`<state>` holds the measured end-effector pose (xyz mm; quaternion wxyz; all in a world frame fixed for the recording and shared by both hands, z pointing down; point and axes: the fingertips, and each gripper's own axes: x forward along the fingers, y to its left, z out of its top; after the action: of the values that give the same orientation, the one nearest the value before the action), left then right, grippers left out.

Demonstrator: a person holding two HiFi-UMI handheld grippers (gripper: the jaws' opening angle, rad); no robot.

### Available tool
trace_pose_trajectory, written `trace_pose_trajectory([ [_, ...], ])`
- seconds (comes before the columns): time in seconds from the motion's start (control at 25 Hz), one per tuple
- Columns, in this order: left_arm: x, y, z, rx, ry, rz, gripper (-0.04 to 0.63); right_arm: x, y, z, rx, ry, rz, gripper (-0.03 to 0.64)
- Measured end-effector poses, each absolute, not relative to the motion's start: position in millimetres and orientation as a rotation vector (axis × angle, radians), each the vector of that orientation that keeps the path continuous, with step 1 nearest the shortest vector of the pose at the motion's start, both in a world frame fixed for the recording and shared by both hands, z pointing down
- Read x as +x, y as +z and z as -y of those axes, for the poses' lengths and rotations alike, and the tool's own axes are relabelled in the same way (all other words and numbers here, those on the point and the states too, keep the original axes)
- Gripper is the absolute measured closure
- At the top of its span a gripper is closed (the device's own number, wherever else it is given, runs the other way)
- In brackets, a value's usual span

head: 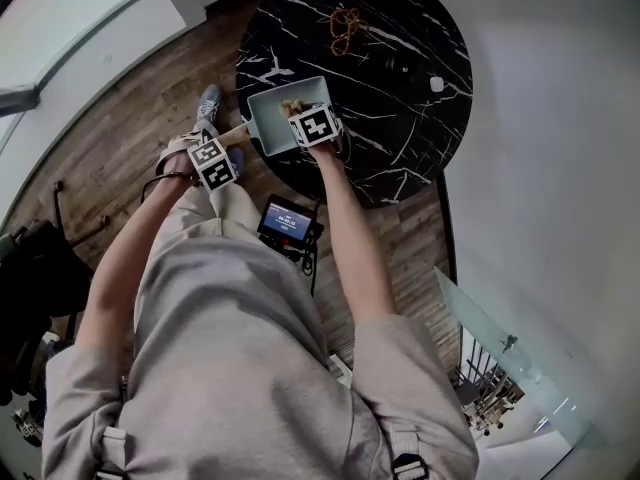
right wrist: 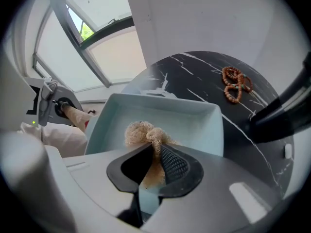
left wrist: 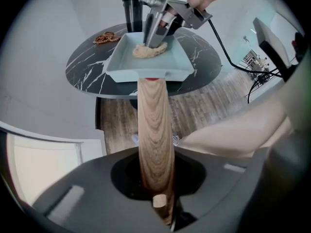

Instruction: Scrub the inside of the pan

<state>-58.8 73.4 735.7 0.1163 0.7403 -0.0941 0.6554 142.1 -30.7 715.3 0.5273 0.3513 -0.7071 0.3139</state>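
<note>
Left hand-held gripper clamps pan handle; right, scrubber, maybe loofah.

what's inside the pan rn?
Only a beige mesh scrubber, pinched in the right gripper, resting on the pan floor. The patch beneath scrubber and gripper is covered.

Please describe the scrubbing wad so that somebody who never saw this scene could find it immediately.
Start at the round black marble table; at its near edge is a pale blue square pan. Inside the pan is a beige netted scrubbing wad, pinched by the right claw. Unlike the brown beaded loops farther back on the table, it is pale, fluffy and inside the pan.
</note>
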Motion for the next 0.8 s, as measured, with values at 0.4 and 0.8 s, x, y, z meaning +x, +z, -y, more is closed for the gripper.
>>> trace_pose_trajectory([
  [0.4,-59,737,-73,2.160,1.930,0.274,0.552,61,715,-7,0.553,0.701,1.744,0.549],
  [0.8,-59,735,-70,2.173,1.920,0.281,0.555,142,696,32,0.805,0.698,1.744,0.548],
])
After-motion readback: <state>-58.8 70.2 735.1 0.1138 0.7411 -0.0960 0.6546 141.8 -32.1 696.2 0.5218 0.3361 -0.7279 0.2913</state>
